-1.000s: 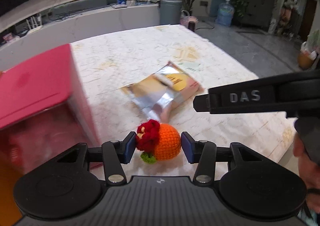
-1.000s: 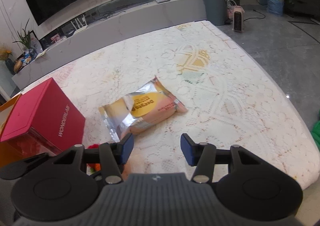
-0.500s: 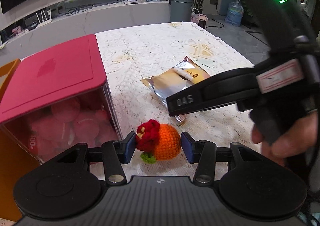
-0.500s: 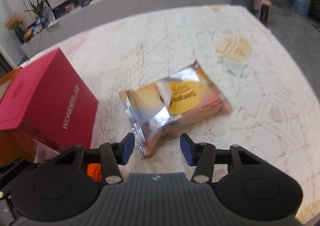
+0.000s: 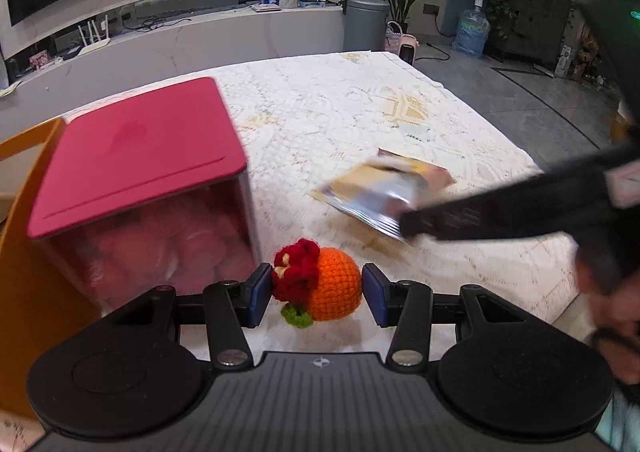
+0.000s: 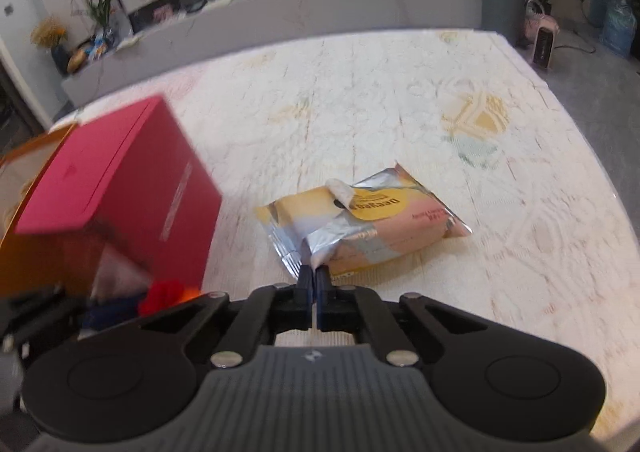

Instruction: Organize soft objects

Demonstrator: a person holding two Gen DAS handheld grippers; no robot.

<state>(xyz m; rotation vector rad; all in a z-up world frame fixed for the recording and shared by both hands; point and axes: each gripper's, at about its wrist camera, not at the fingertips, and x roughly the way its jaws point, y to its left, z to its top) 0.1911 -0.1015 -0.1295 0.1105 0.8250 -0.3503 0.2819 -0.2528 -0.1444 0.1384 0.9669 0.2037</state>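
Note:
An orange crocheted ball with a red flower (image 5: 320, 286) sits between the fingers of my left gripper (image 5: 316, 294), which is shut on it above the white lace tablecloth (image 5: 360, 108). A silver, yellow and pink snack packet (image 6: 360, 222) lies on the cloth. My right gripper (image 6: 314, 282) is shut on the packet's near silver edge. In the left wrist view the packet (image 5: 384, 188) is blurred, with the right gripper's finger (image 5: 500, 212) at its near corner. The crocheted ball also shows at the lower left of the right wrist view (image 6: 168, 294).
A clear box with a pink-red lid (image 5: 136, 156) stands at the left, by an orange container (image 5: 24, 244). It also shows in the right wrist view (image 6: 116, 188). The table's edge runs along the right, with grey floor (image 5: 540, 108) beyond.
My right gripper has closed from open onto the packet's near edge. The packet has shifted right in the left wrist view. My left gripper still holds the crocheted ball.

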